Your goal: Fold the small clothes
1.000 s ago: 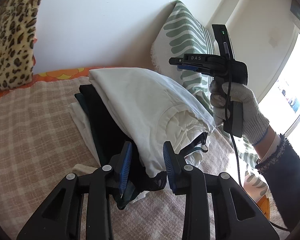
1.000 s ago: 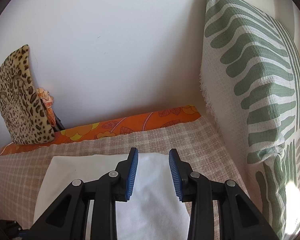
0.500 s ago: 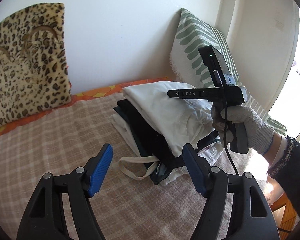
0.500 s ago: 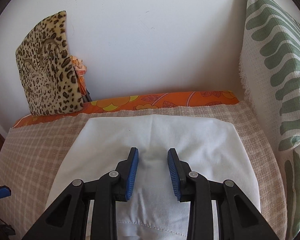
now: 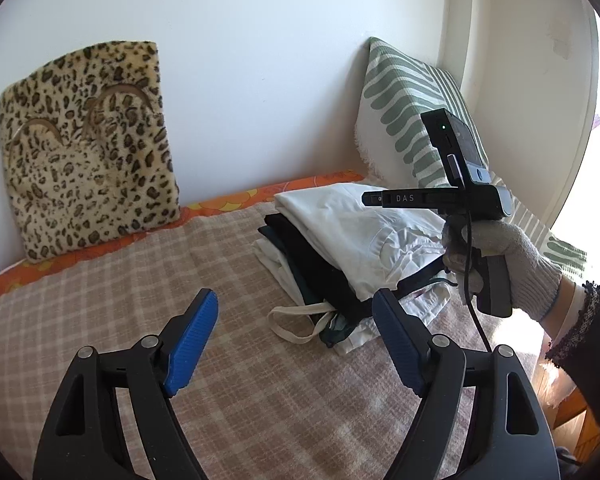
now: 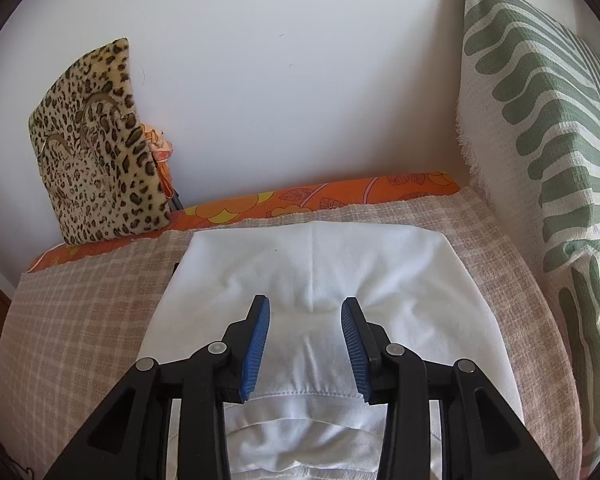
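Neatly folded, the white garment tops a stack of clothes on the checked woven blanket. Right gripper hovers over it, half-open, empty; left gripper gapes wide, holding nothing.

Left wrist view looks from low over the bed, set back, facing the wall and the right claw; right wrist view sits close above the clothes pile, facing the same wall; both share the pile, leopard cushion and green pillow.
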A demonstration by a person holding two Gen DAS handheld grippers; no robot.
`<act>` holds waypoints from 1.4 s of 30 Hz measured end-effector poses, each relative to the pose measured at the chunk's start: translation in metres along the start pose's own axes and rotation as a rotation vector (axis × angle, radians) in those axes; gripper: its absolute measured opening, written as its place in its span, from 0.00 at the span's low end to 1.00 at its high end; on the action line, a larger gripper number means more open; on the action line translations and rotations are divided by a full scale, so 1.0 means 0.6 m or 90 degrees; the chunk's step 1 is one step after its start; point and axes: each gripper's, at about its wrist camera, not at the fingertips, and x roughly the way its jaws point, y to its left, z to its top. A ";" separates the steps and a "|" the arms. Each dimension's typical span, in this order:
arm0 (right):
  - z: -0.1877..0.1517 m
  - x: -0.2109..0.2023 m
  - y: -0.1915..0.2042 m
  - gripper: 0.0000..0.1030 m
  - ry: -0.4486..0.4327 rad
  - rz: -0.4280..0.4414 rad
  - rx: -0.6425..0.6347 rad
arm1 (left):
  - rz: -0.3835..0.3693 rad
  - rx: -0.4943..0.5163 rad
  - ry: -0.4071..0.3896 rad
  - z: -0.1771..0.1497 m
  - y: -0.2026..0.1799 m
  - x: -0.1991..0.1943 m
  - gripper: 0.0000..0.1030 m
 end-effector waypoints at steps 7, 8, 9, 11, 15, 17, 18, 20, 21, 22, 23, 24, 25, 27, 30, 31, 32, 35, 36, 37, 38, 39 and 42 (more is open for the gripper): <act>-0.036 -0.091 0.032 0.70 -0.054 -0.017 0.009 | -0.006 0.010 -0.027 -0.012 0.006 -0.059 0.79; -0.042 -0.102 0.037 0.72 -0.060 -0.020 0.008 | -0.006 0.011 -0.030 -0.014 0.007 -0.067 0.79; -0.049 -0.114 0.044 0.76 -0.066 -0.023 0.008 | -0.004 0.011 -0.032 -0.016 0.009 -0.075 0.79; -0.062 -0.135 0.056 0.82 -0.077 -0.029 0.008 | 0.001 0.010 -0.036 -0.022 0.012 -0.088 0.81; -0.095 -0.171 0.083 0.88 -0.096 -0.047 0.001 | 0.023 0.014 -0.044 -0.035 0.017 -0.112 0.82; -0.111 -0.184 0.100 0.94 -0.099 -0.063 -0.007 | 0.029 0.018 -0.051 -0.043 0.022 -0.124 0.84; -0.119 -0.191 0.108 0.98 -0.101 -0.071 -0.011 | 0.031 0.019 -0.054 -0.047 0.024 -0.129 0.84; -0.138 -0.206 0.125 0.99 -0.114 -0.087 -0.017 | 0.037 0.019 -0.061 -0.056 0.029 -0.140 0.92; -0.148 -0.213 0.132 1.00 -0.118 -0.092 -0.017 | 0.042 0.018 -0.064 -0.060 0.032 -0.145 0.95; -0.157 -0.219 0.138 1.00 -0.122 -0.096 -0.015 | 0.047 0.017 -0.067 -0.065 0.035 -0.149 0.99; -0.165 -0.223 0.144 1.00 -0.125 -0.100 -0.014 | 0.050 0.016 -0.068 -0.070 0.038 -0.153 0.99; -0.172 -0.227 0.150 1.00 -0.127 -0.105 -0.013 | 0.054 0.016 -0.066 -0.074 0.040 -0.155 0.99; -0.182 -0.232 0.156 1.00 -0.129 -0.112 -0.013 | 0.057 0.015 -0.062 -0.079 0.042 -0.157 0.99; -0.196 -0.237 0.166 1.00 -0.137 -0.125 -0.011 | 0.056 0.014 -0.050 -0.088 0.047 -0.156 0.99; -0.216 -0.239 0.173 1.00 -0.140 -0.128 -0.008 | 0.054 0.005 -0.033 -0.104 0.053 -0.151 0.99; -0.221 -0.238 0.175 1.00 -0.139 -0.129 -0.007 | 0.052 0.001 -0.030 -0.110 0.055 -0.150 0.99; -0.226 -0.237 0.175 1.00 -0.139 -0.128 -0.004 | 0.051 -0.003 -0.027 -0.115 0.055 -0.148 0.99; -0.237 -0.234 0.173 1.00 -0.141 -0.122 0.005 | 0.051 -0.011 -0.019 -0.131 0.059 -0.142 0.99; -0.239 -0.233 0.173 1.00 -0.142 -0.123 0.008 | 0.053 -0.013 -0.017 -0.134 0.060 -0.140 0.99; -0.242 -0.231 0.171 1.00 -0.143 -0.126 0.009 | 0.053 -0.013 -0.012 -0.136 0.060 -0.137 0.99; -0.245 -0.230 0.170 1.00 -0.144 -0.129 0.012 | 0.053 -0.009 -0.007 -0.138 0.059 -0.134 0.99; -0.247 -0.229 0.169 1.00 -0.144 -0.130 0.014 | 0.057 -0.004 -0.006 -0.140 0.058 -0.132 0.99; -0.250 -0.227 0.165 1.00 -0.145 -0.137 0.022 | 0.076 0.009 0.000 -0.148 0.057 -0.123 0.99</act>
